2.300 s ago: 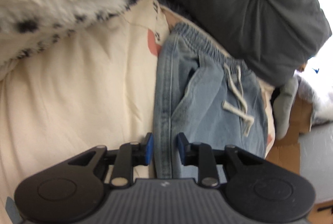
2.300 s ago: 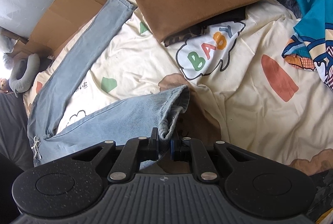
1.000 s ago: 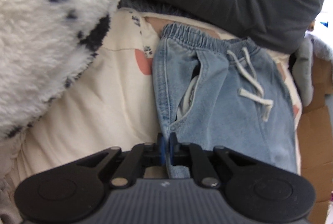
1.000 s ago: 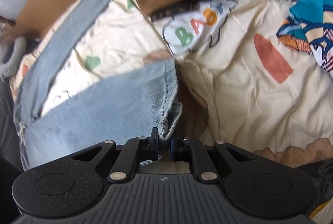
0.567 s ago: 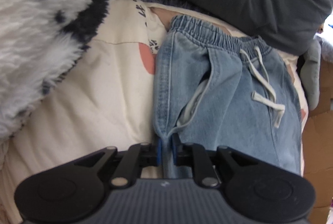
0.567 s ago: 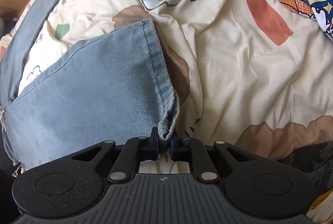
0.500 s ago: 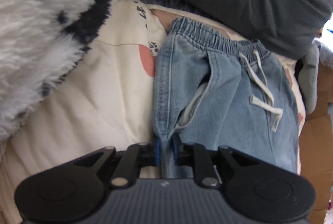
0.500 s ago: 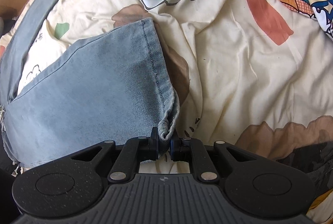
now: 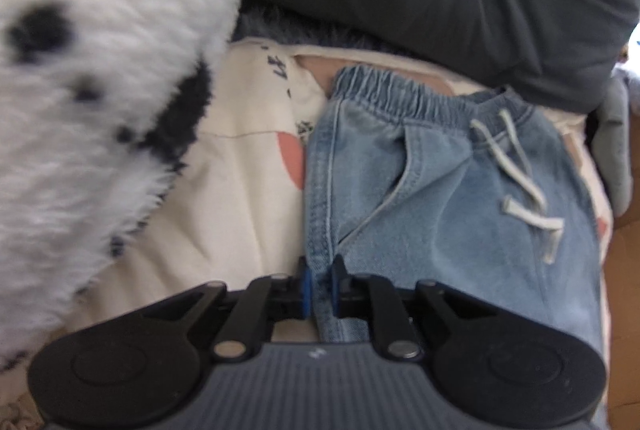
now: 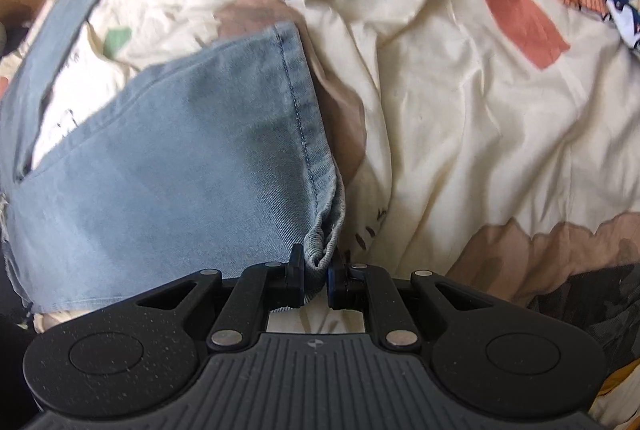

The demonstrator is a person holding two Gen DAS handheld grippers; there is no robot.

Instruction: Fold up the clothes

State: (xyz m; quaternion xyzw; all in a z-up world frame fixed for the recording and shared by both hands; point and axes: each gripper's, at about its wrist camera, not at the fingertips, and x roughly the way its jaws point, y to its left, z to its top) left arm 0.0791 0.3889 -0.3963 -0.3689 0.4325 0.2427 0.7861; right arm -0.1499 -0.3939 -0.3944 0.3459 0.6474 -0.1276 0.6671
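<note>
Light-blue jeans (image 9: 440, 214) lay spread on cream printed bedsheet (image 10: 460, 118). Left tongs (image 9: 319, 288) closing, jeans' side seam between jaws. Right tongs (image 10: 316, 280) clamped bunched leg hem (image 10: 320, 244). Spotted fluffy blanket (image 9: 100, 90) just beside.

A bedroom at home — printed quilt (image 10: 460, 118), fluffy blanket (image 9: 100, 90).

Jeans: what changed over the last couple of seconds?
The left gripper, open beside the jeans earlier, took hold of their side seam; its jaws are closing on it. The right gripper lowered the hem toward the quilt. Right grip unchanged.
</note>
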